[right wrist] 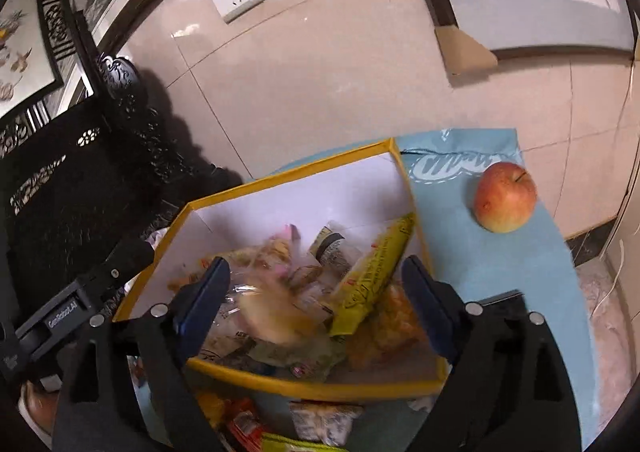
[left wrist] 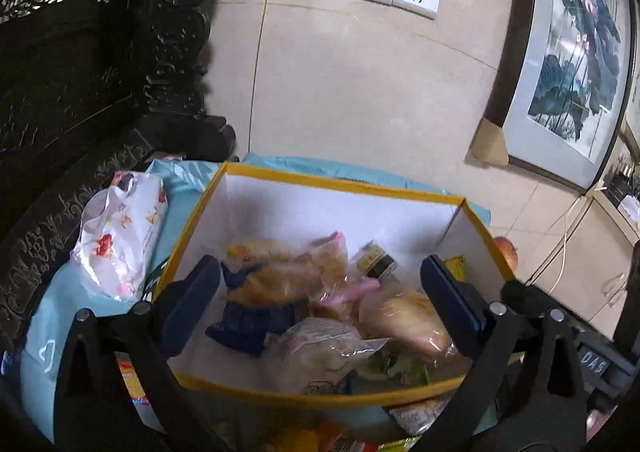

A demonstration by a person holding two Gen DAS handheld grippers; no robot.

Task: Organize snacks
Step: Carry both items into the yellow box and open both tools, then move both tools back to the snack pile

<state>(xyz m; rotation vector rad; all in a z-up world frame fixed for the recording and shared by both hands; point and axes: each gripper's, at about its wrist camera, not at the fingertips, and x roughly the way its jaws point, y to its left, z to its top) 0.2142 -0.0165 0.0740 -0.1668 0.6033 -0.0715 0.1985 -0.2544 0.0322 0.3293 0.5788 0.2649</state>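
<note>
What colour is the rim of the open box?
Yellow rim, white inside; the right wrist view shows it best.

Blurred snack packets (right wrist: 272, 316) in box (right wrist: 280, 188)

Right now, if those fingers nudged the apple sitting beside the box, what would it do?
The apple looks round and smooth, so it would probably roll rather than slide. It lies on the flat blue cloth close to that cloth's edge, so a push could send it off. It seems firm, unlike the crinkly snack packets in the yellow-rimmed box.
</note>
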